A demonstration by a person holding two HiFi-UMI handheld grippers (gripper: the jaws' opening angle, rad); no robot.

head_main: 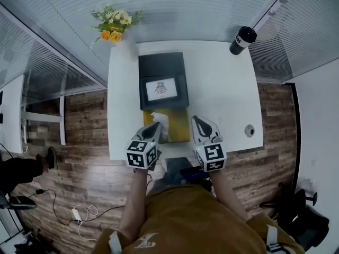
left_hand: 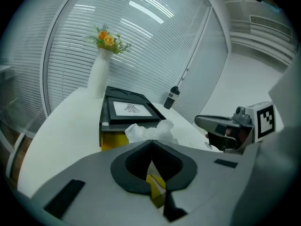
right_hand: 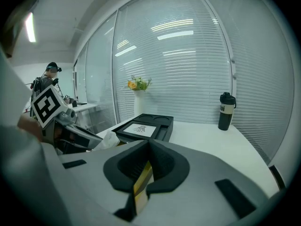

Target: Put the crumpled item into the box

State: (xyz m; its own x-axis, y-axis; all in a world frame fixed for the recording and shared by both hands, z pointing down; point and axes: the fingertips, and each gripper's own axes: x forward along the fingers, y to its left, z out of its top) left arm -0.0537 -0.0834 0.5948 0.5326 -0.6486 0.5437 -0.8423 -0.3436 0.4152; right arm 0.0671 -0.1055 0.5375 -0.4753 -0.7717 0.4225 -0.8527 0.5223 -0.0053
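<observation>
A crumpled white paper (head_main: 159,119) hangs over the near end of an open yellow box (head_main: 180,126) on the white table (head_main: 222,89). My left gripper (head_main: 156,124) reaches it from the near side. In the left gripper view the left gripper (left_hand: 151,141) has its jaws closed tip to tip, with the crumpled paper (left_hand: 150,131) bunched right at the tips. My right gripper (head_main: 197,119) hovers to the right of the yellow box. Its jaws (right_hand: 149,142) are shut with nothing held between them.
A black tray with a picture insert (head_main: 161,81) lies just beyond the yellow box. A white vase of flowers (head_main: 114,28) stands at the far left corner and a black bottle (head_main: 242,39) at the far right. A small round object (head_main: 249,130) lies near the right front edge.
</observation>
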